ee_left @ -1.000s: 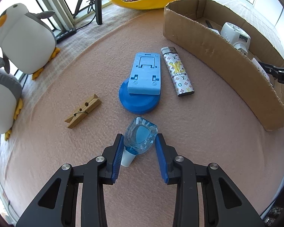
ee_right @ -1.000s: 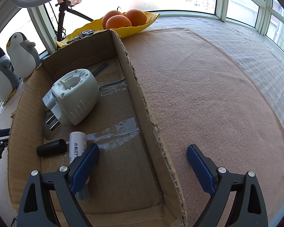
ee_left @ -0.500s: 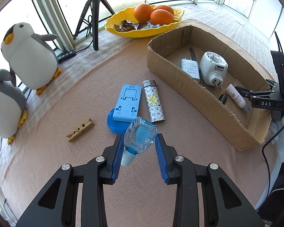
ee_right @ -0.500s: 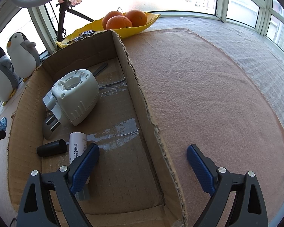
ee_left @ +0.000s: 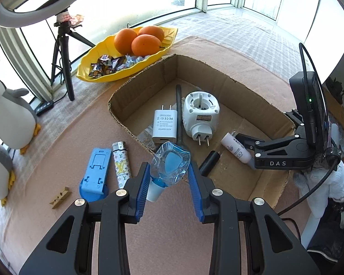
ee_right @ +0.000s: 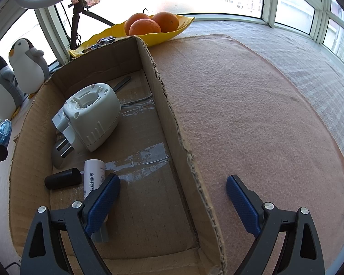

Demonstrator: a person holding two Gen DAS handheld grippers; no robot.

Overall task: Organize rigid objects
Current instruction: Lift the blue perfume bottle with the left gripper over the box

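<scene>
Cardboard box [ee_left: 220, 78] held five items; left gripper [ee_left: 169, 181] clamped a blue-liquid bottle [ee_left: 169, 163], right gripper [ee_right: 172, 197] gaped empty, and lighter [ee_left: 121, 160], phone stand [ee_left: 96, 169] and clothespin [ee_left: 60, 197] remained outside.

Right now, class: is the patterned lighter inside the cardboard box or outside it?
Outside. The patterned lighter lies flat on the pink mat, beside the blue phone stand, short of the cardboard box.

Our left tongs [ee_left: 168, 178] and right tongs [ee_right: 173, 202] match: black skeletal plastic arms with triangular cut-outs, silver screws at the joints, ridged blue pads [ee_right: 239, 200]. "DAS" is printed white on the right body.
</scene>
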